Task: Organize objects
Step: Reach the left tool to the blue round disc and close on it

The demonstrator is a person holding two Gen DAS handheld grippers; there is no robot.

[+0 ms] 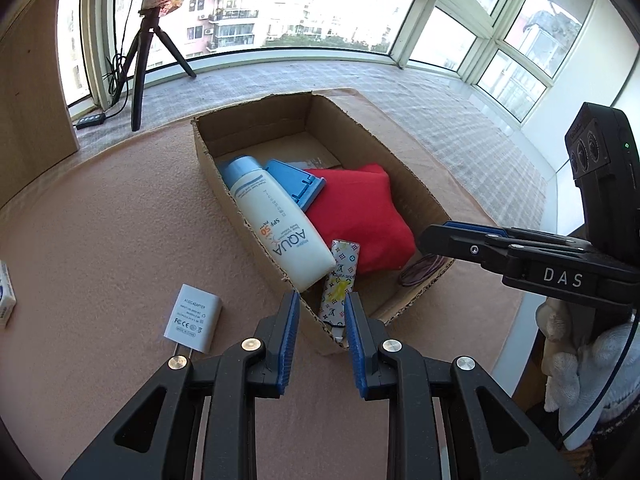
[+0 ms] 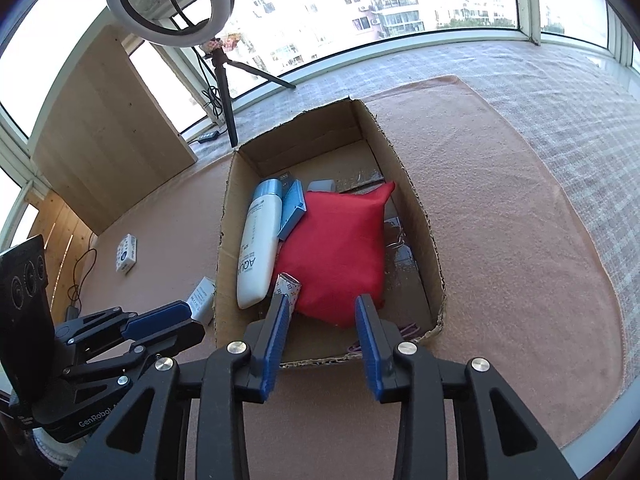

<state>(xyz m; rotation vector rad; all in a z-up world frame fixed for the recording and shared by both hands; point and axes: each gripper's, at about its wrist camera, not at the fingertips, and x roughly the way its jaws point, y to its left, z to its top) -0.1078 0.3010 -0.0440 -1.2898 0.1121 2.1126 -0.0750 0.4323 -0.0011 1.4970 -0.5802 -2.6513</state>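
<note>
Cardboard box (image 1: 404, 184), open-topped, on the pink mat (image 1: 100, 232), directly ahead of both tools; holds a white lotion bottle (image 1: 276, 220) with its base propped on the near-left wall, a blue plastic piece (image 1: 298, 184), a red cloth pouch (image 1: 360, 216), a patterned slim packet (image 1: 340, 284) standing on end in the near corner, and a coil of thin purple bands (image 1: 420, 270). Left gripper (image 1: 322, 312): fingers apart at a moderate gap, empty, straddling the box's near corner with the packet just beyond. Right gripper (image 2: 322, 312): fingers wider apart, empty, above the near wall, the pouch just ahead. White power adapter (image 1: 194, 318) lies outside, immediately left of the left gripper; a small white-and-blue carton (image 2: 127, 253) farther left. Risks, as judged: swinging toward the adapter could clip the box corner and tip the leaning bottle out; adapter's smooth faces may slip.
</note>
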